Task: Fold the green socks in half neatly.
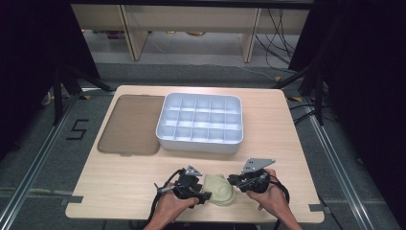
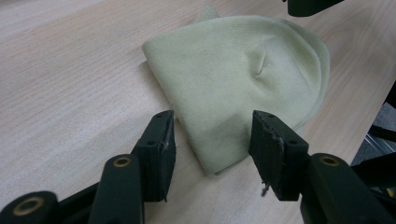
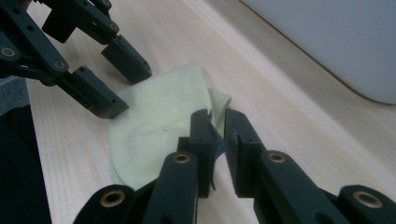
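I had the pale yellow-green knitted cloth piece (image 1: 219, 189), folded flat and rounded at one end, lying on the light wooden table (image 1: 119, 177) near the front edge, right between my two grippers. It sat well apart from the white plastic compartment tray (image 1: 200, 122) further back and from the brown translucent lid (image 1: 131, 124) beside that tray.

My left gripper (image 2: 212, 140) was released: jaws stood apart, straddling the narrower end of the cloth, pads on either side of it and not pressing. Cloth ran away from that gripper toward the rounded end, so its long axis lined up roughly with the jaws' reach. A small pucker showed in the middle of the fabric.

My right gripper (image 3: 217, 140) was nearly clenched, a narrow gap left between the pads. It came in from the opposite side, at the cloth's edge near a loose corner flap. Whether it pinched any fabric I could not tell; a bit of cloth showed just past the pads, nothing clearly between them.

Both grippers were close to the cloth, but I judged the left better placed, since the end lay already inside its jaws. Closing there looked like the next move; the risk was catching only the top layer.
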Tool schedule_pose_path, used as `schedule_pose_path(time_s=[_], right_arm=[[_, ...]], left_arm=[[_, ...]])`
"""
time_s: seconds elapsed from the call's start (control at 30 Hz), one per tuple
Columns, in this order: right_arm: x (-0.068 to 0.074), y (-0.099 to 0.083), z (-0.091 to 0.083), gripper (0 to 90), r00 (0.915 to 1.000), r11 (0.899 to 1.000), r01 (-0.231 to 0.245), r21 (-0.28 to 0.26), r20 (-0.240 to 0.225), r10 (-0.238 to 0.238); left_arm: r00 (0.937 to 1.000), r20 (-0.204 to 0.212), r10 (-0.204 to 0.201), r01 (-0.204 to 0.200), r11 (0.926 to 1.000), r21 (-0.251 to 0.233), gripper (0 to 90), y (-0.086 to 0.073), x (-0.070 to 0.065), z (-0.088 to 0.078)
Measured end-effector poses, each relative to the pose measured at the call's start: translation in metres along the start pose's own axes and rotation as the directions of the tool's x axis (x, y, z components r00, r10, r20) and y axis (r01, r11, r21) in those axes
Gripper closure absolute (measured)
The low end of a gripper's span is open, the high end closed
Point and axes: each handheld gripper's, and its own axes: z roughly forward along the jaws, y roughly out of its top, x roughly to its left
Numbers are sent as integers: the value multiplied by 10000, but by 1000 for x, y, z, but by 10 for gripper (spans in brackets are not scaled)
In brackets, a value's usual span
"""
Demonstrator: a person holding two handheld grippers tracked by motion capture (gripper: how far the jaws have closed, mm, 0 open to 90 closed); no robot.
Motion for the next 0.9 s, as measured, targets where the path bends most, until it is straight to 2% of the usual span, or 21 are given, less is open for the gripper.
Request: schedule_pose_path(time_s=[0.17,0.23,0.27,0.3,0.33,0.37,0.5,0.53,0.6,0.83,0.9], right_arm=[[0,0,0,816,10000,10000,21,-1,-45,-21],[0,0,1,815,9998,9999,118,-23,-147,-119],[0,0,1,815,9998,9999,133,11,-176,-133],[0,0,1,815,9998,9999,133,11,-176,-133],[0,0,1,815,9997,9999,129,15,-185,-129],[0,0,1,816,9999,9999,99,44,-105,-98],[1,0,1,816,9999,9999,152,-8,-38,-152],[1,1,1,816,9998,9998,179,25,-48,-179],[2,1,2,817,9998,9998,200,24,-73,-200],[3,2,4,827,9990,9992,371,-112,-230,-374],[4,3,4,835,9994,9995,282,-117,-198,-284]], left_arm=[[9997,56,223,-223,9997,65,563,0,1,0],[9997,39,225,-225,9997,-83,607,-1,0,2],[9993,-102,354,-355,9993,-98,628,-2,-2,2],[9993,-102,354,-355,9993,-98,644,-2,-2,2],[9986,-85,519,-520,9986,-65,644,-2,-2,2],[9985,-104,534,-535,9985,-67,683,-2,-2,2],[9994,-41,355,-355,9992,-195,733,-4,-3,3],[9999,-46,106,-108,9992,-389,752,-5,-3,4],[9997,3,256,-256,9990,-354,781,-5,-2,2],[9996,-65,265,-268,9987,-432,811,-4,-1,2],[9996,-87,256,-260,9984,-495,816,-4,-1,2]])
